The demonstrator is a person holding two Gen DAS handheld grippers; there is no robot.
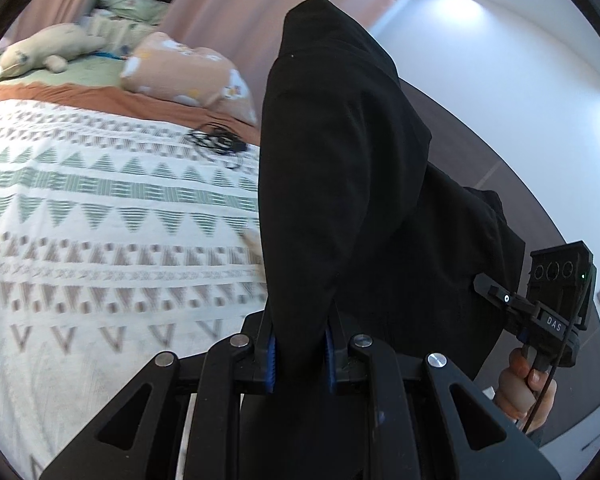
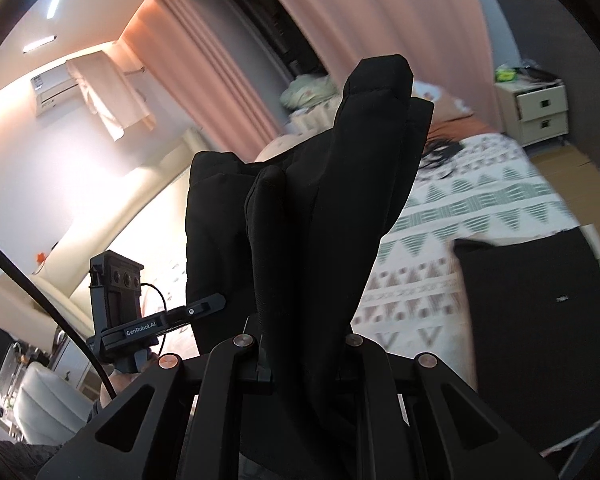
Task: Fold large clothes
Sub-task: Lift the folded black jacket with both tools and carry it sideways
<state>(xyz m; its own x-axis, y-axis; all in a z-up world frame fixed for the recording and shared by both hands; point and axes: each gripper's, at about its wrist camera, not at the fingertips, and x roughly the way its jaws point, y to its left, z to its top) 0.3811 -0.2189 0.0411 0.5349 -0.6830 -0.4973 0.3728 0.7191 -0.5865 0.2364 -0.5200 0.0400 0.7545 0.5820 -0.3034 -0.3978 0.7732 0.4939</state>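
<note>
The black garment (image 1: 340,168) hangs bunched in thick folds, pinched in both the left gripper's (image 1: 300,354) and right gripper's (image 2: 304,352) jaws.

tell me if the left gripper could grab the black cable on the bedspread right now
Probably not. The left gripper is shut on the black garment, which hangs between it and the black cable lying on the bedspread; it would have to let go first.

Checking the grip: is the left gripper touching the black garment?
Touching. The left wrist view shows the left gripper shut on the black garment.
</note>
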